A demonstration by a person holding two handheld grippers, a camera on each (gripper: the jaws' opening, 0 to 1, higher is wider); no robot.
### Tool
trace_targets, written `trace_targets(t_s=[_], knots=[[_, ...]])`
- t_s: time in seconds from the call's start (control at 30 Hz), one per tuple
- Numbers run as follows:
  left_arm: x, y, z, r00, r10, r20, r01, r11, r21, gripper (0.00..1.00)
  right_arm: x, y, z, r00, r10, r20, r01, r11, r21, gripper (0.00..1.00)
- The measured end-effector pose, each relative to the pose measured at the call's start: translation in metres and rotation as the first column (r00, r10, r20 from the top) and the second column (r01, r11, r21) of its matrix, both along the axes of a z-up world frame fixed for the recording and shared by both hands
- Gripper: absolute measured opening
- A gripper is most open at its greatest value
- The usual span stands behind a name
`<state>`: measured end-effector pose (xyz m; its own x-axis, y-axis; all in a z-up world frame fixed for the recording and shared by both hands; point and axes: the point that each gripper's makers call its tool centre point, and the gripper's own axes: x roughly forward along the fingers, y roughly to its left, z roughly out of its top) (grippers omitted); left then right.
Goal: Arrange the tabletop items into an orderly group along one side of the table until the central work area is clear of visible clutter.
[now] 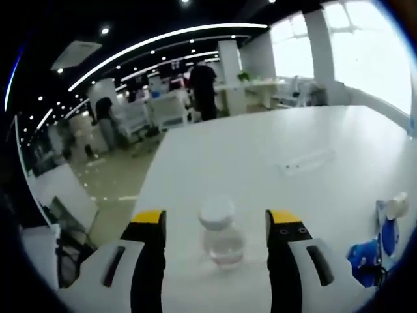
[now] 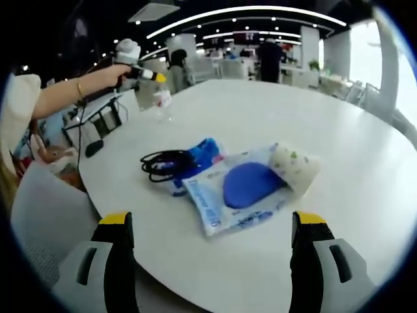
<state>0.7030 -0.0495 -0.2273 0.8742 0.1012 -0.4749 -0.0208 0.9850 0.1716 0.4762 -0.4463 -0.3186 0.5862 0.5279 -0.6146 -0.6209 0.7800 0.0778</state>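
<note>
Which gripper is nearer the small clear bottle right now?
Left. The left gripper has its open jaws on either side of the clear bottle near the table's edge. The right gripper is well away, open, facing the blue package and black cable.

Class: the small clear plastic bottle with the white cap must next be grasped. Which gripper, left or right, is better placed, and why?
Left. The left gripper has its open jaws either side of the small clear plastic bottle with the white cap. The right gripper faces the blue plastic packet, with the bottle far across the white table.
</note>
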Motion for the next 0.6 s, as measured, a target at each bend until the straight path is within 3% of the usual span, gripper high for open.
trace_targets(t_s=[0.4,0.6], knots=[[-0.031,-0.025,0.001,0.996,-0.091,0.000,0.091,0.995,-0.039,0.96,0.005,0.004,0.015,1.000,-0.008,0.020,0.006,0.997,0.083,1.00],[-0.044,-0.041,-0.002,0.987,-0.158,-0.002,0.158,0.984,-0.078,0.99,0.010,-0.001,0.021,0.999,-0.019,0.036,0.015,0.995,0.098,1.00]])
